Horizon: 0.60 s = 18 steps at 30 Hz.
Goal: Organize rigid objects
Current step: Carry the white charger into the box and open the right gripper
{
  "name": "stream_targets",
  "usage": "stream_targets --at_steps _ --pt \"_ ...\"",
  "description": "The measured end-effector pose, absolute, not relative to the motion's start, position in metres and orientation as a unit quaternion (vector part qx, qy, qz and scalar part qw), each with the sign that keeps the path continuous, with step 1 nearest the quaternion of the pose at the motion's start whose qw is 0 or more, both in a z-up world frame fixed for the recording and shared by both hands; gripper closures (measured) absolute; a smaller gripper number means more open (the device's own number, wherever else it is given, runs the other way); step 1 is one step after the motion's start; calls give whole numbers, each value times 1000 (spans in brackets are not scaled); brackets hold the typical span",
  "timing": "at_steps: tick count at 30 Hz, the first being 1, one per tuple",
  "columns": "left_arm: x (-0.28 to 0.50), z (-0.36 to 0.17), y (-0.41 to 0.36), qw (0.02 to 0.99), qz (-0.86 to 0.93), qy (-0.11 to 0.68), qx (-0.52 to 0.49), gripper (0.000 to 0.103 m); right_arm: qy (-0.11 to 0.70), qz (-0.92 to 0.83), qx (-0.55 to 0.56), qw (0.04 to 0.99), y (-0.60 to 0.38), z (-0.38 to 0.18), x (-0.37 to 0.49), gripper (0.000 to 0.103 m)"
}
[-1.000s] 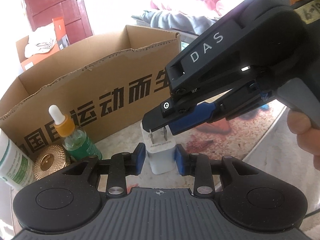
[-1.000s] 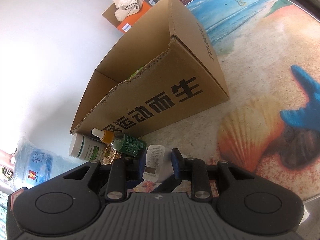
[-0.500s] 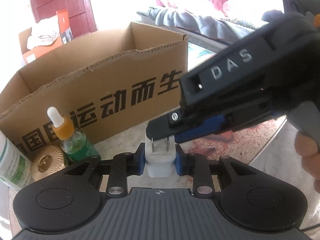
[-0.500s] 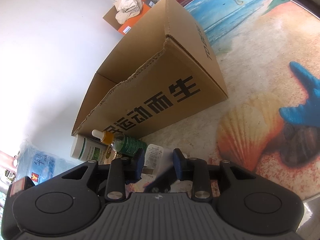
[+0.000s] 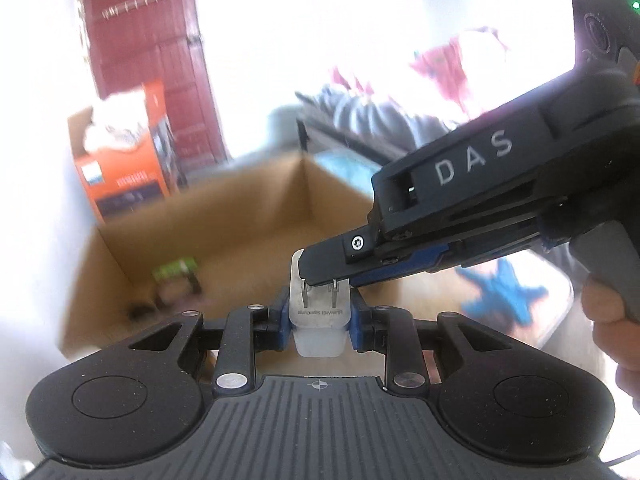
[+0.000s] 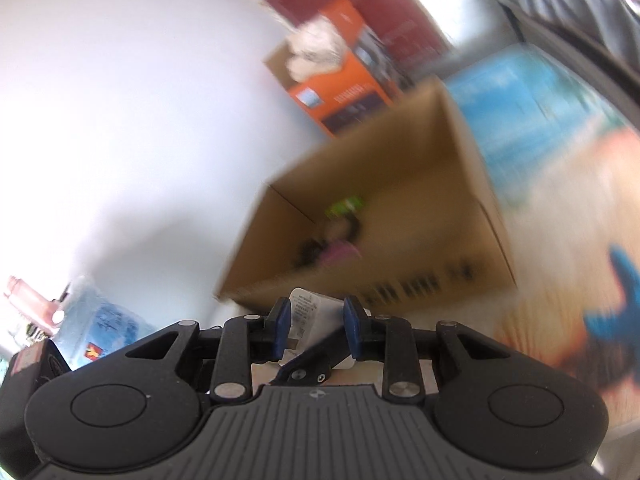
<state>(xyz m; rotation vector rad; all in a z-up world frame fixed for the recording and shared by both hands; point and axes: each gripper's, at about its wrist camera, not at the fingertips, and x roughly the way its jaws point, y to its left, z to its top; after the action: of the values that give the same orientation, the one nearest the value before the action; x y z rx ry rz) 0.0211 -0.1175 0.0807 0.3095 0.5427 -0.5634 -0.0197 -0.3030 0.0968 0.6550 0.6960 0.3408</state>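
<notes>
the left tool [image 5: 320,320] grips a white charger plug [image 5: 319,312] between its blue pads, the two metal prongs pointing up, held in the air at the near edge of an open cardboard box [image 5: 240,216]. the right tool [image 5: 320,268] reaches in from the right side of the left wrist view, its black fingers lying across the top of the plug over the prongs; whether they press on it cannot be told. in the right wrist view the right tool [image 6: 314,322] stands with its pads set narrowly either side of the labelled face of the plug [image 6: 310,312], and the picture does not settle whether they are closed on it. inside the box [image 6: 400,168] lie a green-capped item [image 5: 176,270] and some dark things, blurred. an orange carton [image 5: 120,168] stands beyond the box, and a dark red door [image 5: 160,40] rises behind. a blue starfish print [image 5: 504,288] marks the worktop at the right, and a water jug [image 6: 104,324] sits low at the left of the right wrist view.
</notes>
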Motion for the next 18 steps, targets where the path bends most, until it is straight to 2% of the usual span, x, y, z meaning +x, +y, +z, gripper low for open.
stream_targets --at_steps 4,8,18 --pt "52 111 -114 919 -267 257 137 77 322 189 297 879 -301 127 18 72" --pt "104 119 -119 912 -258 293 125 77 350 197 292 868 -301 133 75 72" --pt "241 65 -144 861 -213 449 108 77 476 182 313 802 -311 67 214 72"
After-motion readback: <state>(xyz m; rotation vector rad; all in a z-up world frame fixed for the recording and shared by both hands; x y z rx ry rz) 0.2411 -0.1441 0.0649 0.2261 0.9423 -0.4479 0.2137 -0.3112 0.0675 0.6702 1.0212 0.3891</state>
